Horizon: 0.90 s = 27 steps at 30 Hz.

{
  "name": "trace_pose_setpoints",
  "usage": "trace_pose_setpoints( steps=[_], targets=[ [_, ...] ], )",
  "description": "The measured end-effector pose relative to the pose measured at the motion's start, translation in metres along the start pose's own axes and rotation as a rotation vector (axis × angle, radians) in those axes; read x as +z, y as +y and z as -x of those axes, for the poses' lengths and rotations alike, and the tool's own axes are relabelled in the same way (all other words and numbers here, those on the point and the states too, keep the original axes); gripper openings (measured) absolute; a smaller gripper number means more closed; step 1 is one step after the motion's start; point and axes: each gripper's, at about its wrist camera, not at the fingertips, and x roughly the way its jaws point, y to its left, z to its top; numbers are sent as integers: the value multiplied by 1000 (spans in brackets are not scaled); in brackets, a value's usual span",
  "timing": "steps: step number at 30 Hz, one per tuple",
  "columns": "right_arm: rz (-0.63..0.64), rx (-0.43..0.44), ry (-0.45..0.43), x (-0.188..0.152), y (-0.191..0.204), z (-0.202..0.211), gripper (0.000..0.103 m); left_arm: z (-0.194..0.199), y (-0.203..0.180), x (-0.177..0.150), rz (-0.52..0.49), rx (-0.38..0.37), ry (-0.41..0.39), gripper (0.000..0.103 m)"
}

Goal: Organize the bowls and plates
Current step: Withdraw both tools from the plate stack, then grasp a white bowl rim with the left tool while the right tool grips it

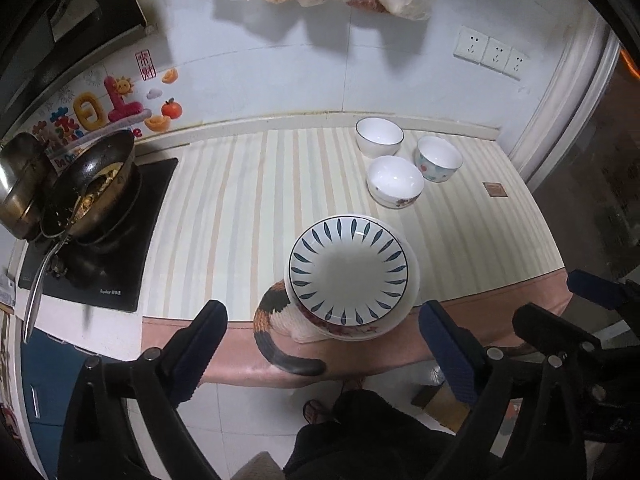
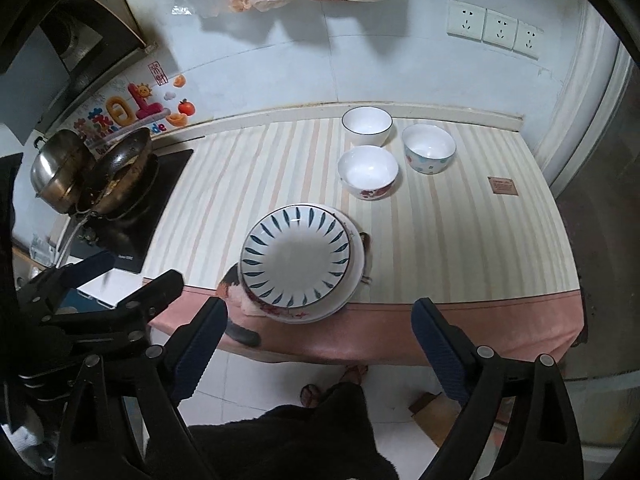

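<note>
Striped tabletop (image 2: 460, 248) mostly bare in its left half; stove with pans (image 2: 120, 176) far left. Plate stack (image 2: 296, 258) at near edge, on a cat-shaped mat (image 1: 276, 320). Three bowls (image 2: 368, 170) behind it. Both my jaws apart, empty.

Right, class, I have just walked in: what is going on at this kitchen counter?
A person holds the left gripper and right gripper above the counter edge, both open and empty. The leaf-pattern plate sits stacked on a floral plate. Three bowls stand apart behind, not yet stacked.
</note>
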Motion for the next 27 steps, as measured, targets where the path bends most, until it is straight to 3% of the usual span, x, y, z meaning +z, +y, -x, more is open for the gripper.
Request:
trace_pose_setpoints(
  steps=[5,10,14,18,21,22,25,27],
  targets=[
    [-7,32,-23,3,-7,5,96,-3,-4,8,-4,-16,-35,99],
    [-43,86,-42,30,-38,-12,96,-22,-11,40,12,-18,-73,99],
    [-72,66,-29,66,-76,-51,96,-68,-19,84,34,-23,-34,99],
    [-133,110,11,109,-122,-106,96,-127,-30,130,38,-14,21,97],
    [-162,111,60,140,-152,-159,95,-179,-37,159,66,-37,93,80],
    [-178,121,81,149,-161,-178,93,-200,-40,168,80,-38,125,67],
    [-208,157,156,171,-182,-235,85,-252,-44,182,97,-53,221,52],
    [-217,185,214,181,-190,-272,76,-291,-46,185,109,-62,299,48]
  ],
)
